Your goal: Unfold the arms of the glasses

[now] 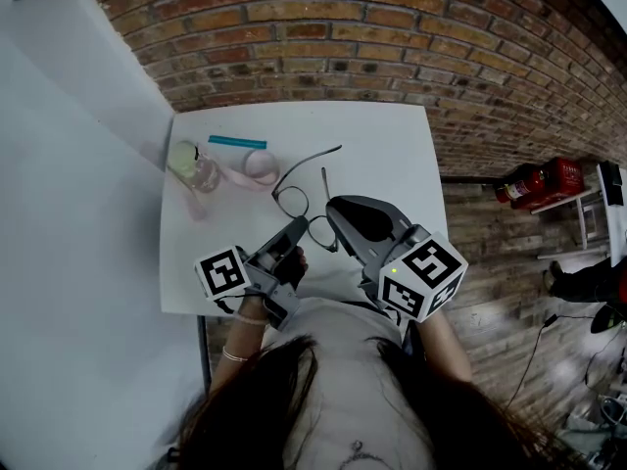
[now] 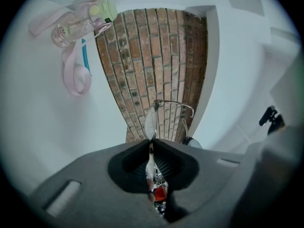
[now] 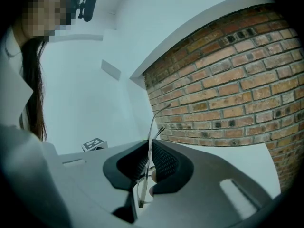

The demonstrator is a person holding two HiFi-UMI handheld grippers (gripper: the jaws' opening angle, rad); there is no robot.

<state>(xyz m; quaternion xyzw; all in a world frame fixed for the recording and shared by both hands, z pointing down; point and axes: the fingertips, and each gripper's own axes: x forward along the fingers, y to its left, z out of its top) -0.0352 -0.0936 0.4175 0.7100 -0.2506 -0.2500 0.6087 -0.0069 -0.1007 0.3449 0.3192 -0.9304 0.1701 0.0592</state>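
The left gripper is shut tight on the glasses, pinching the rim of one lens. The right gripper is clamped on the glasses too, at the other end of the front. The glasses are held between the two grippers, over the near part of the white counter, close to the person's body. I cannot tell if they touch the counter. They have a thin dark wire frame and clear lenses. The front of the glasses runs slantwise from the left gripper to the right gripper. Both arms stick out away from the person, toward the brick wall. One arm is long and bent and reaches up and to the right. The other arm is beside it and looks shorter. Farther back on the counter, to the left, lies a small clear bottle with a pale green lid. A pink strap loops out from the bottle and ends near the bent arm of the glasses. A thin blue stick lies just behind the strap. Off to the right, away from the counter, there is a red fire extinguisher.
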